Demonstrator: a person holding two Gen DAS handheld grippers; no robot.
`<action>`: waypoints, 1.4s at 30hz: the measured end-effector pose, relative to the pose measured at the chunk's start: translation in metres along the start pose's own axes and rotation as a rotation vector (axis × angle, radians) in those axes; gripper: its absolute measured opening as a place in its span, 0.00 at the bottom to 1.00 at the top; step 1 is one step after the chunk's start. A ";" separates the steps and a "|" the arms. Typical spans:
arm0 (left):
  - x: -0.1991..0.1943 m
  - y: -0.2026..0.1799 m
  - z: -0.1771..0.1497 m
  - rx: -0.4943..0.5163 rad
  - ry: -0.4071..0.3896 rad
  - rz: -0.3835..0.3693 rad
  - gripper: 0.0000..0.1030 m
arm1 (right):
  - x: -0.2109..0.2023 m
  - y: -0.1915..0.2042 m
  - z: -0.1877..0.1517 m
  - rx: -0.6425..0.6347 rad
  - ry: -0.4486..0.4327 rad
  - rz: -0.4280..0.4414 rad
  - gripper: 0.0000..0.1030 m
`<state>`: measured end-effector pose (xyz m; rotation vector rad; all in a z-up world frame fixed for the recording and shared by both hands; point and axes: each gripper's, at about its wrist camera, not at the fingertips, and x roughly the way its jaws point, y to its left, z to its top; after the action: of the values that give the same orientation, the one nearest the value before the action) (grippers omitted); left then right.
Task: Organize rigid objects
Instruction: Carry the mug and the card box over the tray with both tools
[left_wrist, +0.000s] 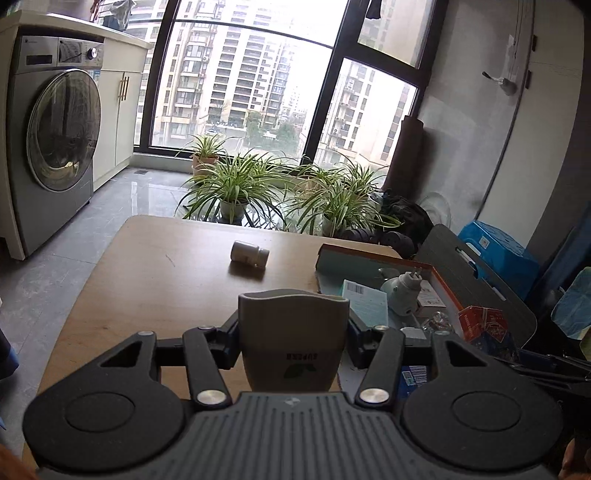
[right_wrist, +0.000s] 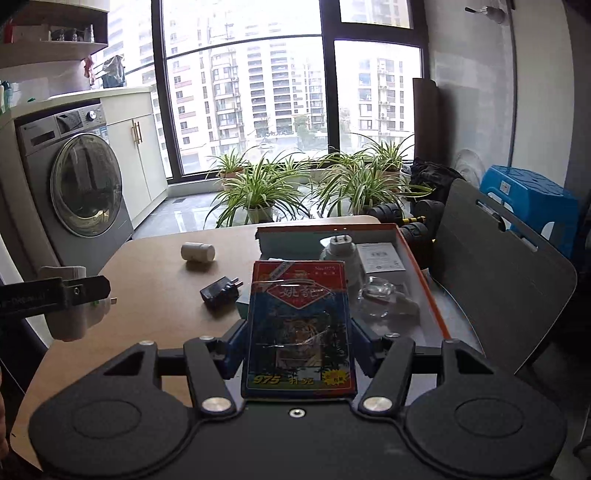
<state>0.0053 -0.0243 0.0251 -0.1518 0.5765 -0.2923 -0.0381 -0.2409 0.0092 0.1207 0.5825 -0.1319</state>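
My left gripper (left_wrist: 293, 332) is shut on a white squeeze tube (left_wrist: 293, 339) with red lettering, held above the wooden table (left_wrist: 155, 295). It also shows from the side in the right wrist view (right_wrist: 70, 299). My right gripper (right_wrist: 297, 332) is shut on a box of playing cards (right_wrist: 299, 325) with a tiger picture, held over the near end of an orange-rimmed box (right_wrist: 424, 280). A white pill bottle (left_wrist: 249, 253) lies on its side mid-table, also seen in the right wrist view (right_wrist: 197, 252). A black charger plug (right_wrist: 221, 291) lies on the table.
The orange-rimmed box (left_wrist: 443, 291) holds a white plug device (left_wrist: 402, 291), a small white carton (right_wrist: 382, 260), a blue-green packet (left_wrist: 365, 302) and a clear glass piece (right_wrist: 376, 291). A grey chair (right_wrist: 498, 280) stands at right. Potted plants (left_wrist: 236, 184) and a washing machine (left_wrist: 55, 147) stand beyond the table.
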 end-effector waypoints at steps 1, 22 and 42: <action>0.002 -0.005 -0.001 0.002 0.005 -0.010 0.53 | -0.002 -0.007 0.000 0.007 -0.003 -0.007 0.69; 0.030 -0.080 -0.016 0.102 0.056 -0.091 0.53 | -0.009 -0.063 -0.006 0.064 -0.014 -0.049 0.69; 0.029 -0.072 -0.022 0.083 0.073 -0.056 0.53 | -0.004 -0.055 -0.011 0.051 0.007 -0.033 0.69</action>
<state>-0.0002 -0.1029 0.0082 -0.0773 0.6320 -0.3764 -0.0562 -0.2928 -0.0023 0.1609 0.5883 -0.1788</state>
